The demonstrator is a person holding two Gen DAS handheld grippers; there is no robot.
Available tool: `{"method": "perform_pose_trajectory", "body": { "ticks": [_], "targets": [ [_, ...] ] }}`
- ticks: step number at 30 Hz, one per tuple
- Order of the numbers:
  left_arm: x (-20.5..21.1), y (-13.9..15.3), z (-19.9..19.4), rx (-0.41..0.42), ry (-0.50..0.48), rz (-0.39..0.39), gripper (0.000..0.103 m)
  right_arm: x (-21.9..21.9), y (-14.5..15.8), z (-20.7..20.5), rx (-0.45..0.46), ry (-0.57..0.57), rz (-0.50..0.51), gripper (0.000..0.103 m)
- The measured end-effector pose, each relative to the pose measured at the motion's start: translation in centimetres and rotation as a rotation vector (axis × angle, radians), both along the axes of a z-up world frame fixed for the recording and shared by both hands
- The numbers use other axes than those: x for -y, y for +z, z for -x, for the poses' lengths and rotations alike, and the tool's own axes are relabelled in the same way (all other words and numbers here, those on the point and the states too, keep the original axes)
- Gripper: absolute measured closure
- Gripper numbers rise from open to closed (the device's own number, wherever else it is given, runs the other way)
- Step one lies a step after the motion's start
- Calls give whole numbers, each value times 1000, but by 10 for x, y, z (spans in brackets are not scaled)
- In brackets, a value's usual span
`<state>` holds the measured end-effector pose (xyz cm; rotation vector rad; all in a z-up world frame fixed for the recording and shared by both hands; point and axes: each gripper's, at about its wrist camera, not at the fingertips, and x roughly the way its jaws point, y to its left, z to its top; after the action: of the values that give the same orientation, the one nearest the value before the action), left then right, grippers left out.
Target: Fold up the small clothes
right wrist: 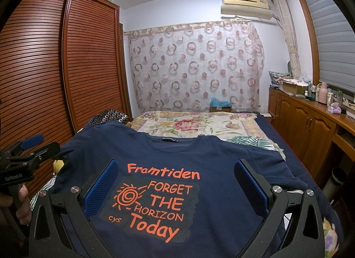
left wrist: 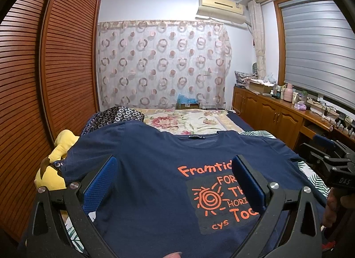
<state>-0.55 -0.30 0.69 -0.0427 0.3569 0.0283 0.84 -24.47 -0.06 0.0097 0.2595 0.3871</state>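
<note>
Navy T-shirt [right wrist: 199, 164] lies spread face up on the bed [right wrist: 261, 122], its collar toward the far wall and its orange print reading "Framtiden FORGET THE HORIZON Today" beside a spiral sun. Both sleeves are laid out to the sides; the left one drapes over a dark pillow with ring patterns [right wrist: 108, 116]. Beyond the collar, a floral blanket [right wrist: 188, 124] covers the far half of the mattress, and a leaf-patterned sheet [right wrist: 253, 141] shows at the shirt's right shoulder.

The right gripper [right wrist: 176, 187] hovers over the chest print with its blue-padded fingers [right wrist: 102, 187] spread wide, nothing between them. The left gripper [left wrist: 175, 182] hangs over the shirt's left half, likewise released, its blue pads [left wrist: 101, 182] far apart and empty; one finger hides part of the lettering in that view. Whether either set of tips touches the cloth cannot be told.

A yellow plush toy [left wrist: 60, 147] sits at the bed's left edge, just beside the shirt's sleeve. A louvred wooden wardrobe [left wrist: 44, 58] runs along the left wall, a ring-patterned curtain [left wrist: 164, 62] hangs behind the bed, and an air conditioner [left wrist: 221, 8] is mounted above it. A wooden cabinet [right wrist: 306, 120] along the right wall carries bottles and boxes.
</note>
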Motion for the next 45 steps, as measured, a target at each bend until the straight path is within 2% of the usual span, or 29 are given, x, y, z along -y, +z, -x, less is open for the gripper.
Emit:
{"method": "perform_pose_trajectory", "body": {
  "ticks": [45],
  "targets": [
    [0,5,2,7,-3,-6,0,-2,1,1,0,-6,-2,0]
  ]
}}
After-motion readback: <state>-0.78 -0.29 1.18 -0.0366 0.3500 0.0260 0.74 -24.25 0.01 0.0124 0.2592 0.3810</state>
